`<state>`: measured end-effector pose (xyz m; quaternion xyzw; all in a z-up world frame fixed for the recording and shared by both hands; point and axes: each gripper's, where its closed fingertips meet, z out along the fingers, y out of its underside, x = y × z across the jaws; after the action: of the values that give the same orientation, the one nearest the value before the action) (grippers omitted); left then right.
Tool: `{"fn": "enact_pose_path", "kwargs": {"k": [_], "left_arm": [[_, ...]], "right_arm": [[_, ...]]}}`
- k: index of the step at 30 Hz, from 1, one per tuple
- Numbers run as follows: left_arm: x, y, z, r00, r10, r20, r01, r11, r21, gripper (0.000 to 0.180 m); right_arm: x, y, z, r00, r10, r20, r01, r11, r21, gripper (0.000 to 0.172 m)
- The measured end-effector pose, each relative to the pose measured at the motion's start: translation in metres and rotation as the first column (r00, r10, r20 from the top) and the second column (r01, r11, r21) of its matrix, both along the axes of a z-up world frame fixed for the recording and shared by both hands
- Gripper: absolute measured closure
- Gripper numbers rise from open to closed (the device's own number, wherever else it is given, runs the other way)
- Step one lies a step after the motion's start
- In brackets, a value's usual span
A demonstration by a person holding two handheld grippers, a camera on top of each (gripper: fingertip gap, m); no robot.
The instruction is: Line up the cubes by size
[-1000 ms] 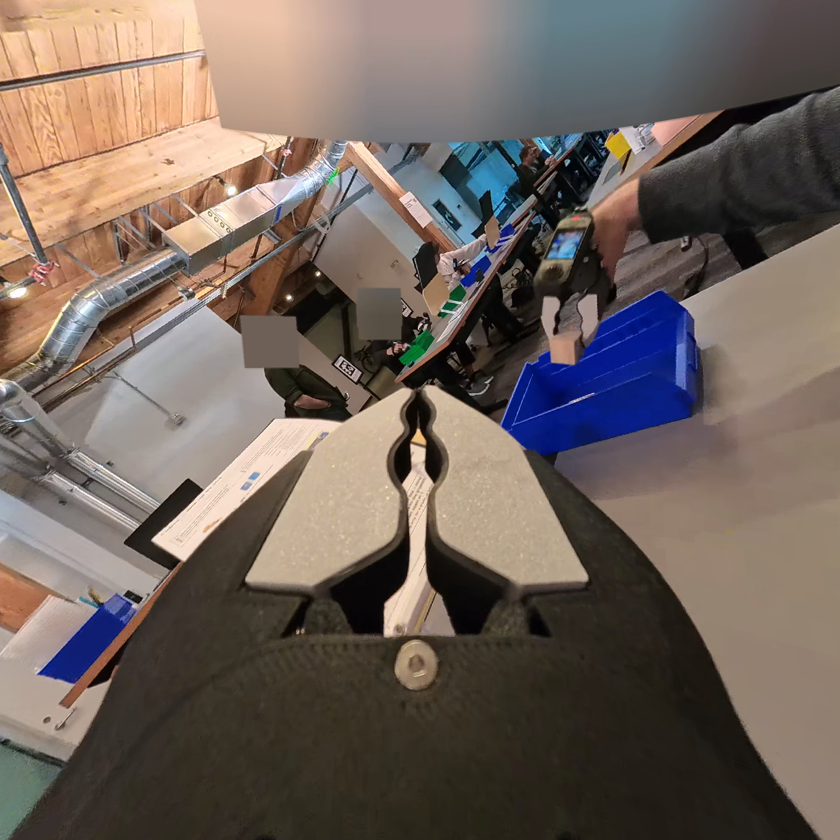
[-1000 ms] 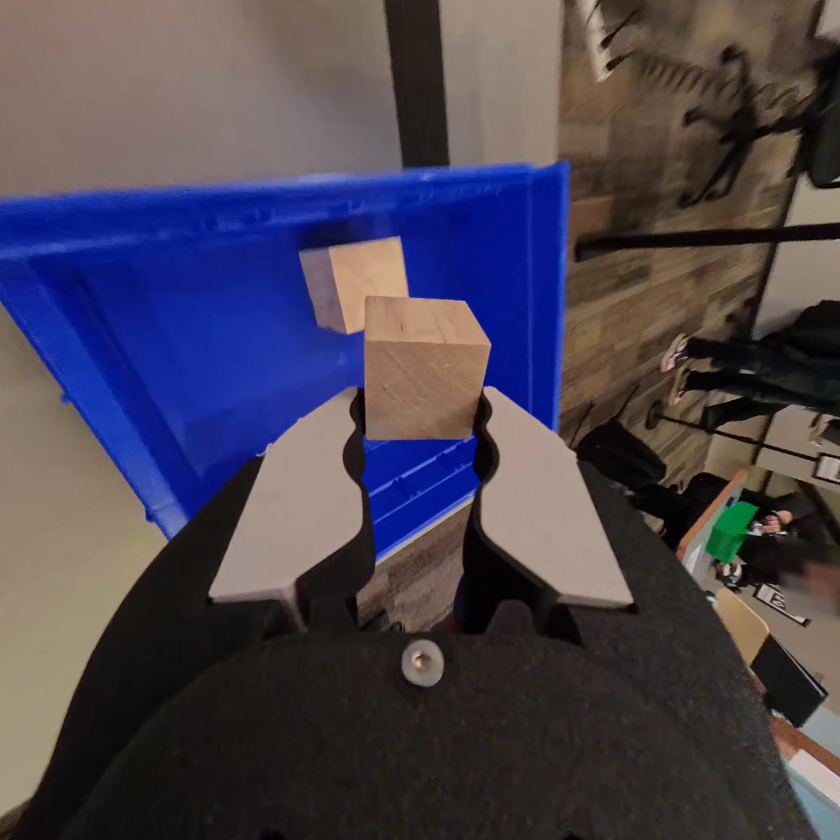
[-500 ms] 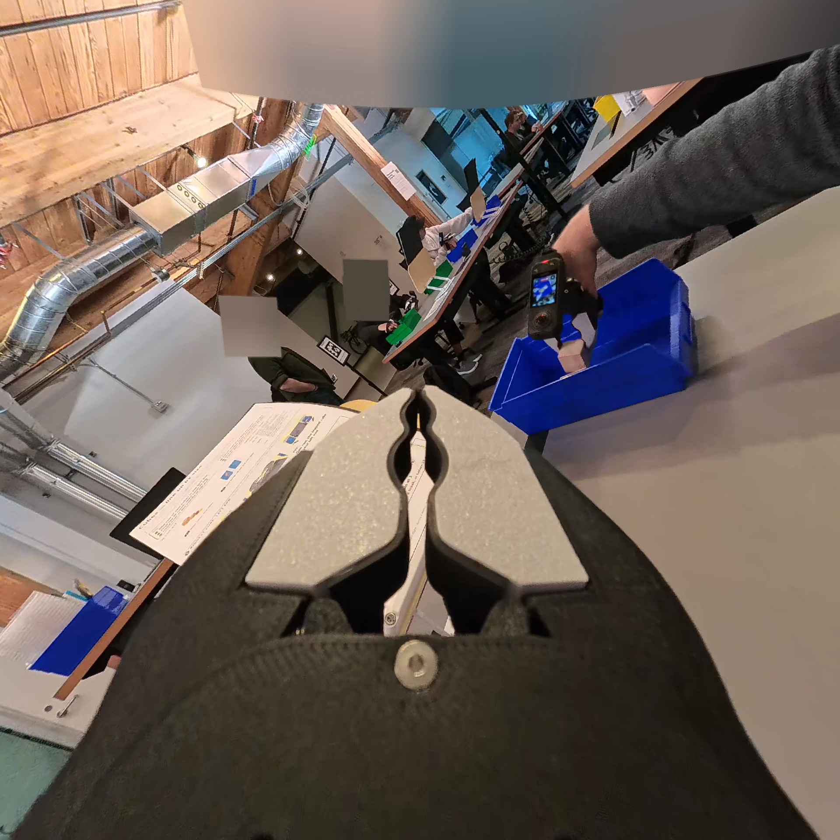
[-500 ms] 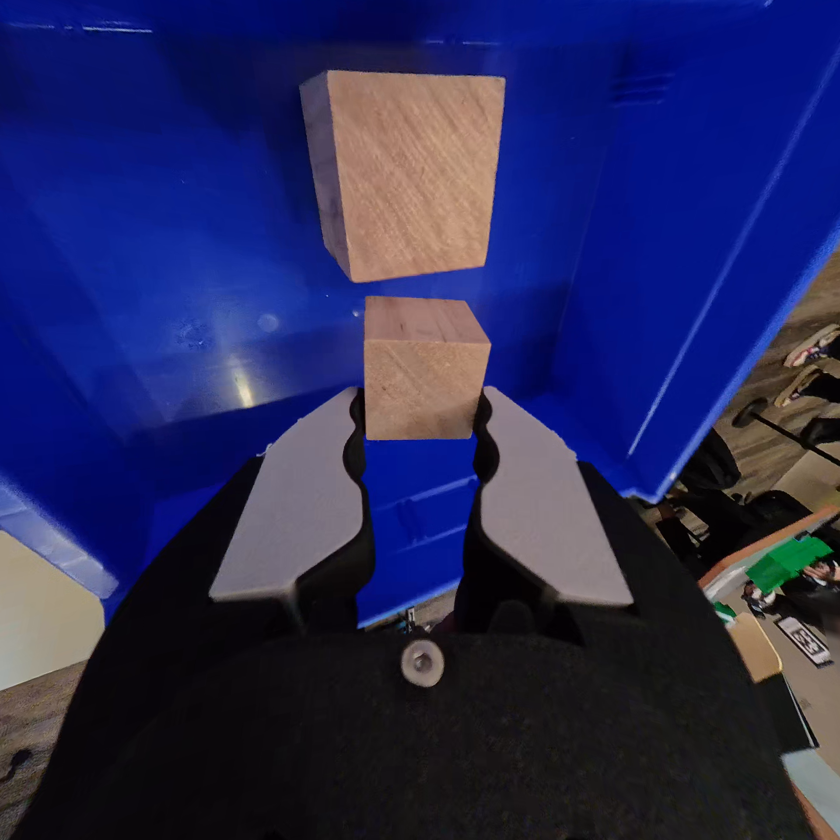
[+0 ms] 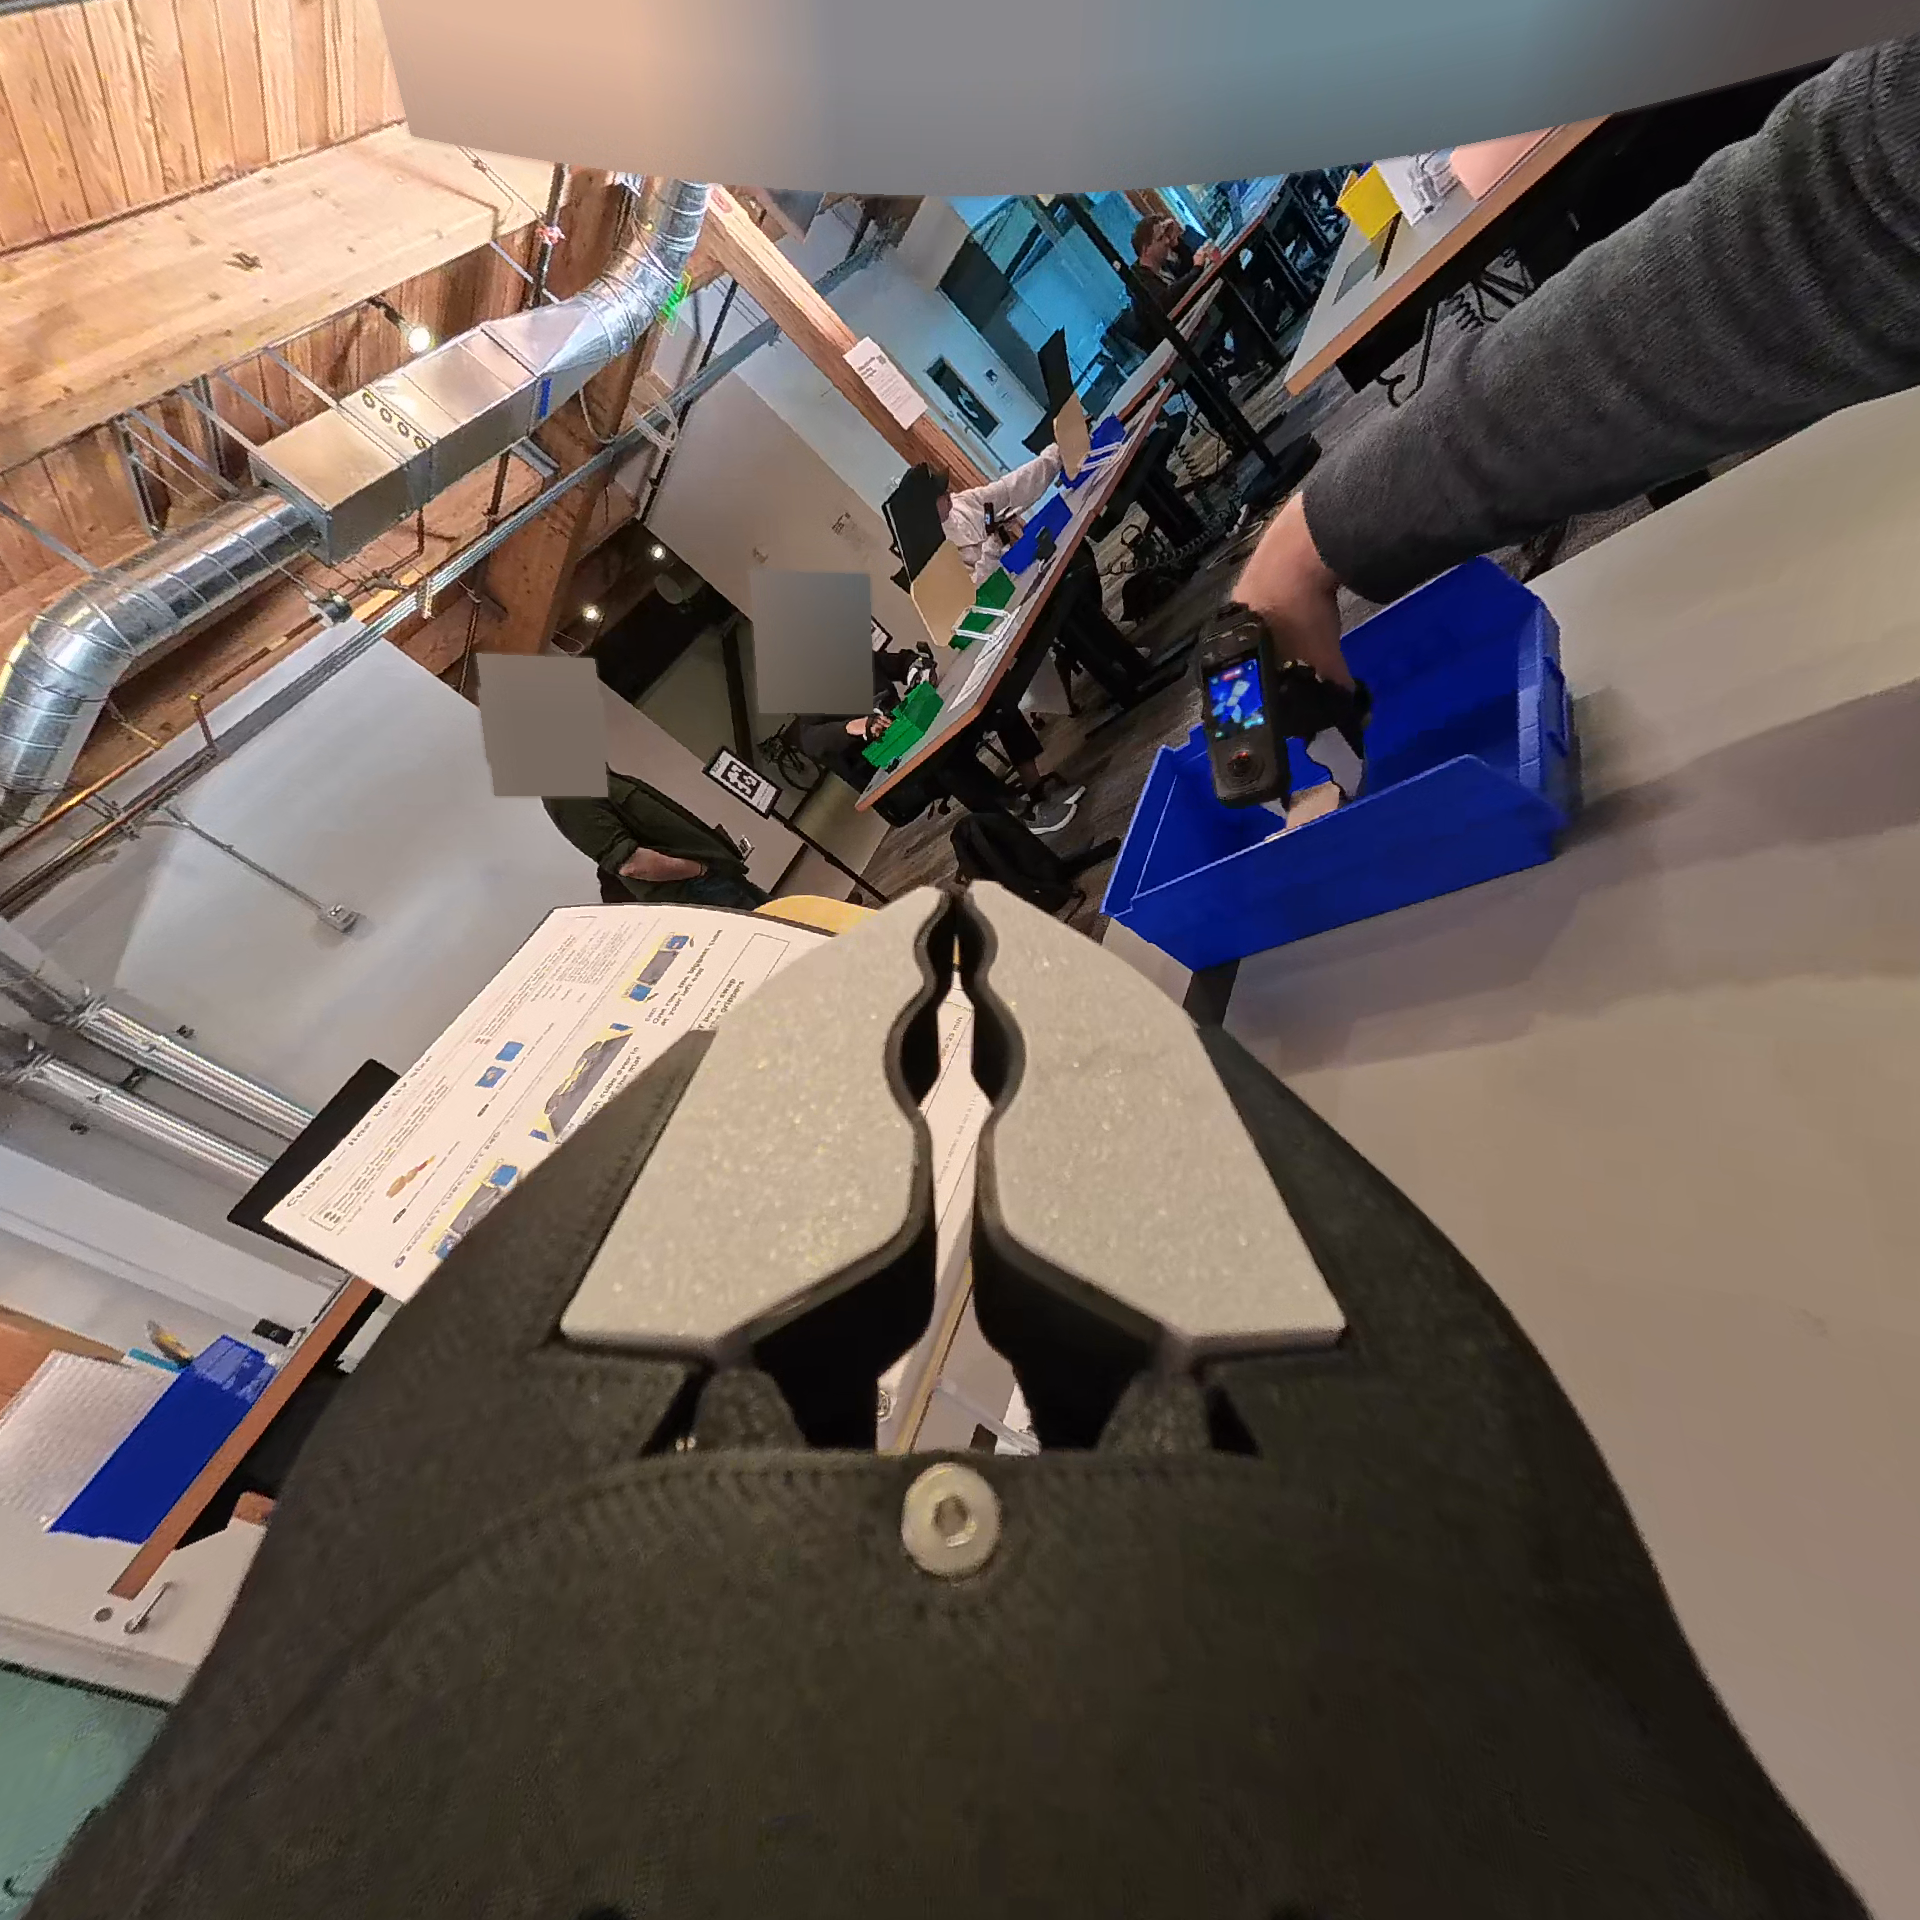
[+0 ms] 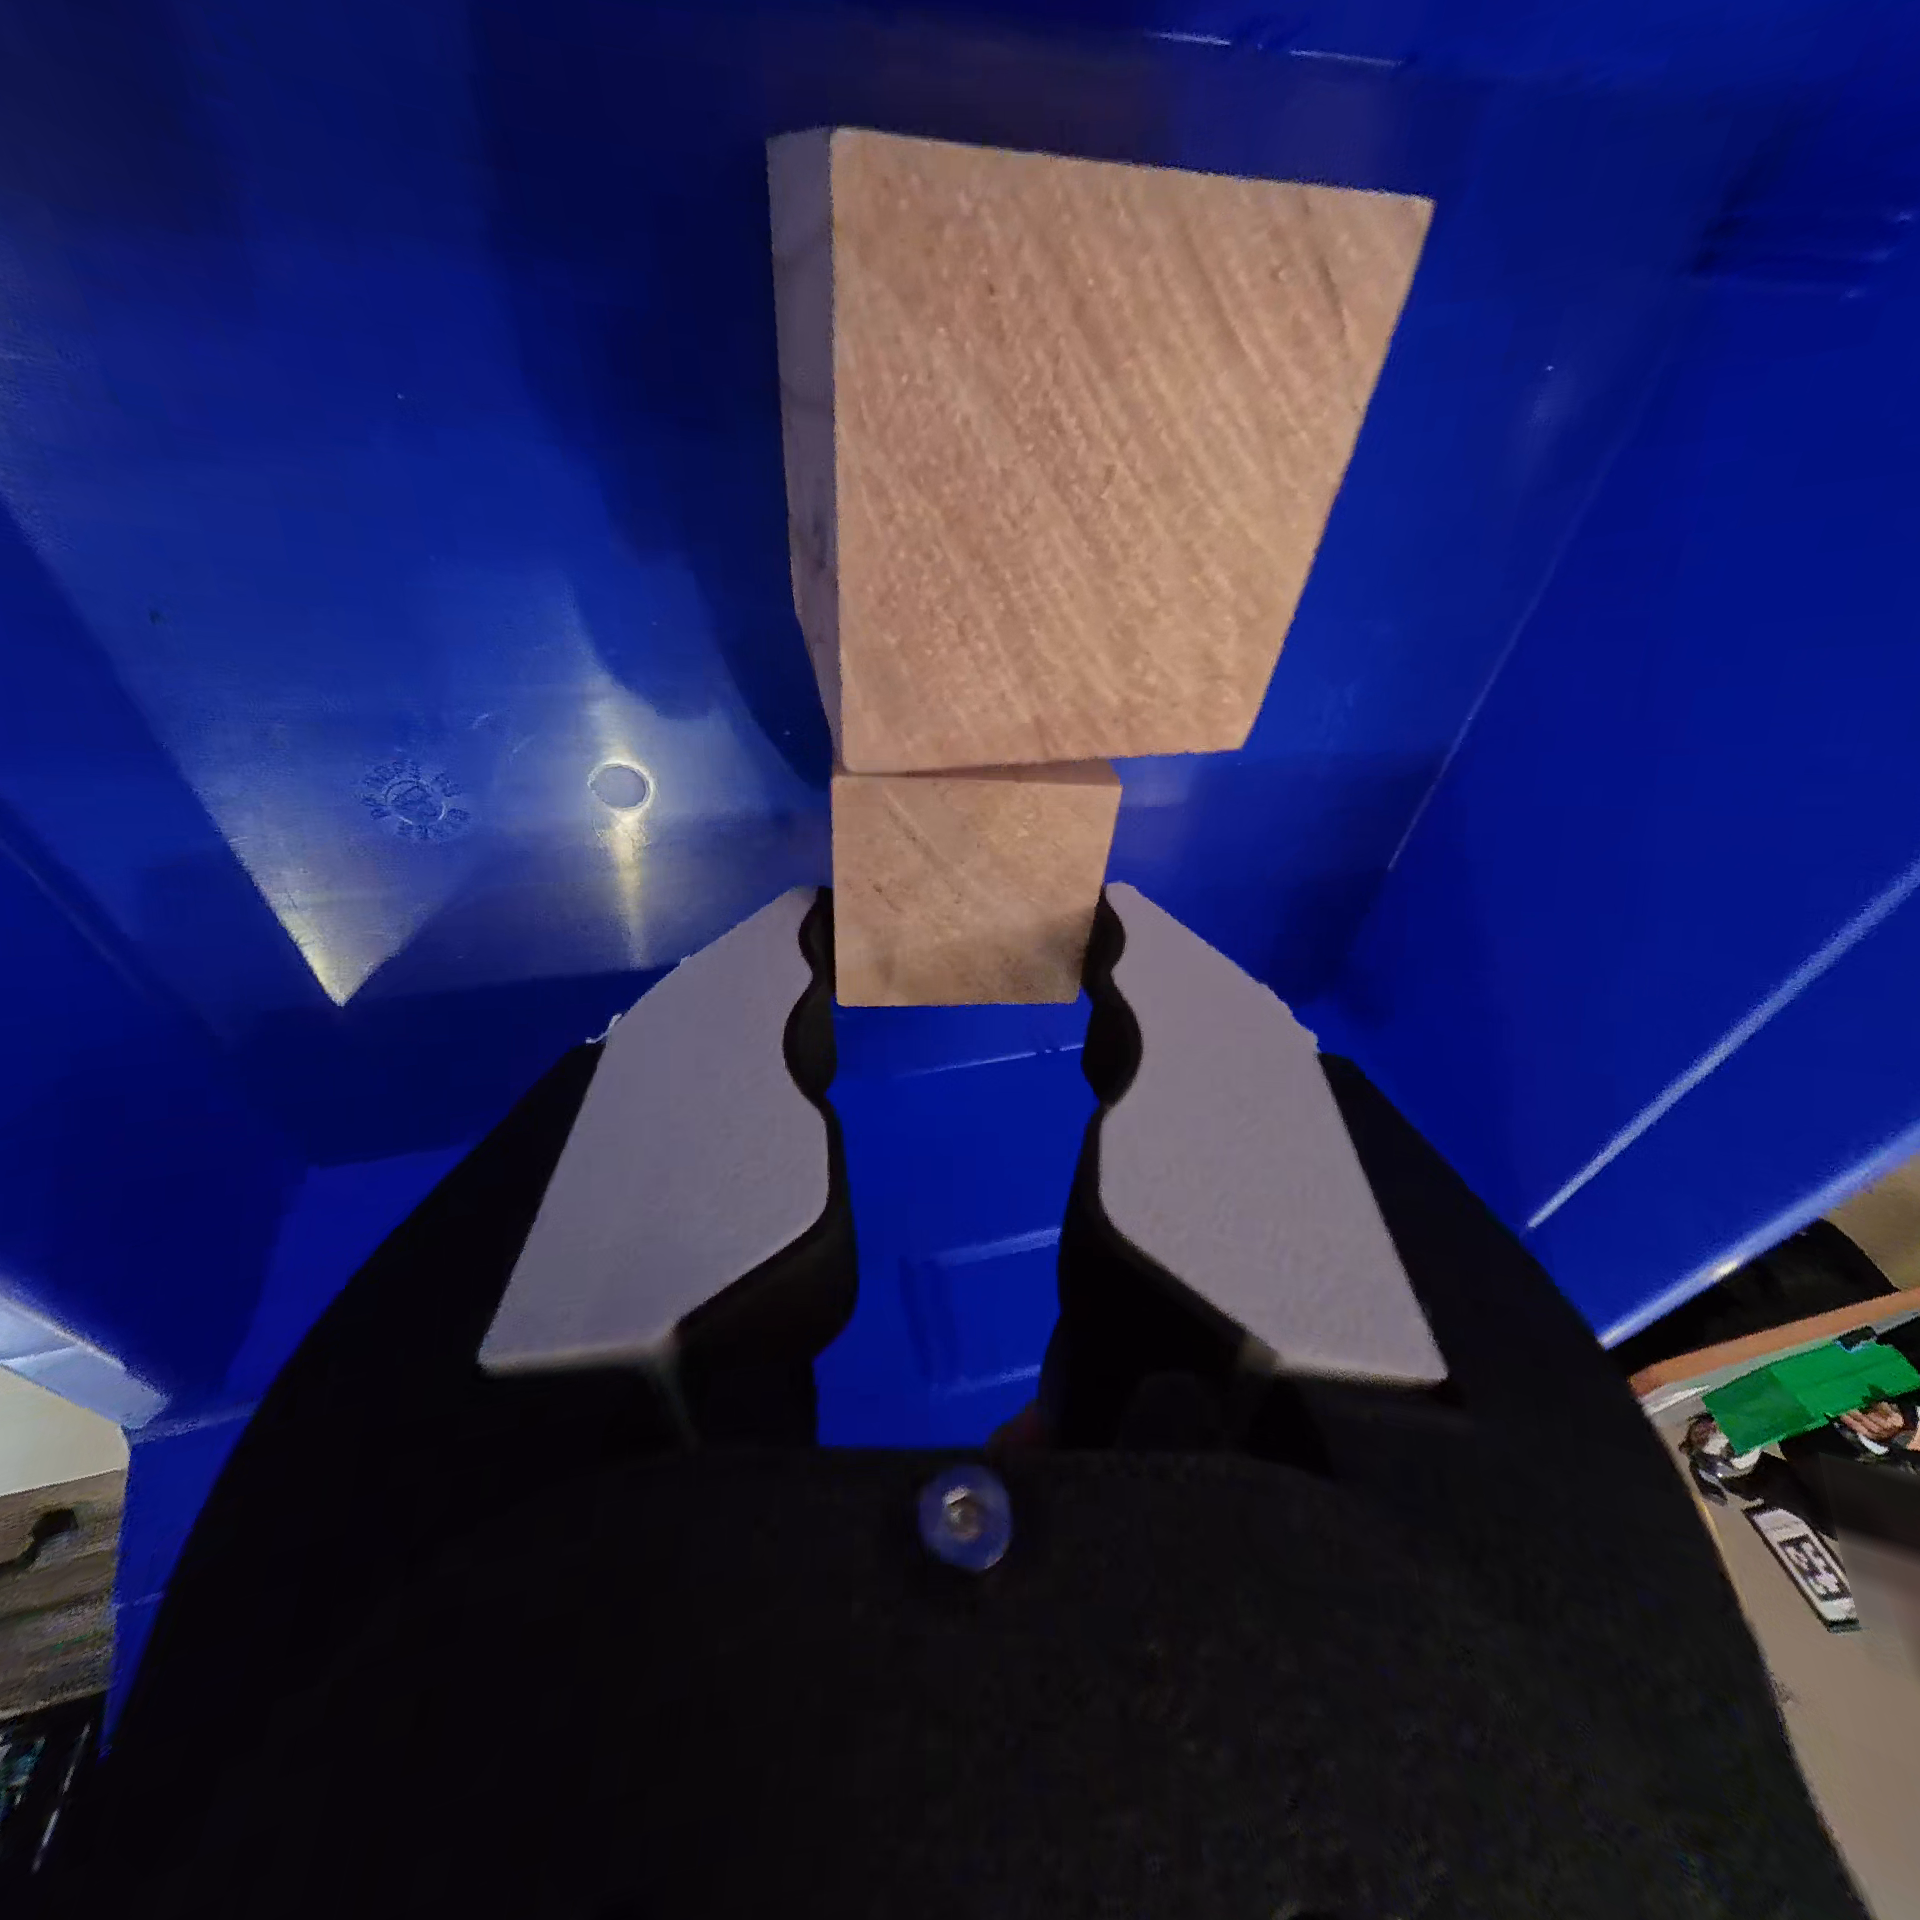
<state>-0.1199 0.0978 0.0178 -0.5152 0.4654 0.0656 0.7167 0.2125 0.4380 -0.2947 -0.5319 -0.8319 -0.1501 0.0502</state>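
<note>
My right gripper is shut on a small wooden cube, with both pads pressed on its sides. It holds the cube low inside the blue bin, right against a larger wooden cube that lies on the bin's floor. In the left wrist view the right gripper shows far off, reaching into the blue bin with a person's hand on it. My left gripper is shut with nothing between its pads and is held up off the grey table.
A printed sheet lies at the table's left edge. The bin stands at the table's far edge. Behind it are other work tables, people and a grey sleeve. Left tips to right tips: about 55 cm.
My right gripper has gone down into the bin with the small cube still held, up against the larger cube. My left gripper stayed shut and shifted only slightly.
</note>
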Motion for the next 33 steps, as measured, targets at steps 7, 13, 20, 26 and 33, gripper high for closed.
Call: {"fn": "enact_pose_path", "kwargs": {"k": [7, 13, 20, 26, 33], "left_arm": [[0.002, 0.005, -0.006, 1.0, -0.002, -0.013, 0.002, 1.0, -0.016, 0.18], [0.004, 0.004, -0.008, 1.0, -0.003, -0.028, 0.003, 1.0, -0.022, 0.18], [-0.006, 0.0, -0.002, 0.999, 0.029, -0.025, -0.03, 0.999, -0.011, 0.179], [-0.03, -0.01, 0.012, 0.993, 0.119, -0.01, -0.118, 0.993, 0.025, 0.165], [-0.07, -0.036, 0.023, 0.963, 0.267, -0.035, -0.265, 0.963, 0.058, 0.161]], "right_arm": [[0.003, 0.004, -0.005, 0.998, 0.018, 0.055, -0.019, 1.0, 0.007, 0.126], [0.003, 0.001, -0.004, 0.998, -0.034, 0.057, 0.035, 0.999, -0.01, 0.116], [-0.007, -0.002, 0.062, 0.994, -0.076, -0.077, 0.089, 0.978, 0.189, 0.117], [-0.07, -0.07, 0.178, 0.909, 0.1, -0.405, 0.113, 0.875, 0.471, 0.127], [-0.198, -0.228, 0.226, 0.62, 0.42, -0.663, -0.077, 0.873, 0.481, 0.135]]}}
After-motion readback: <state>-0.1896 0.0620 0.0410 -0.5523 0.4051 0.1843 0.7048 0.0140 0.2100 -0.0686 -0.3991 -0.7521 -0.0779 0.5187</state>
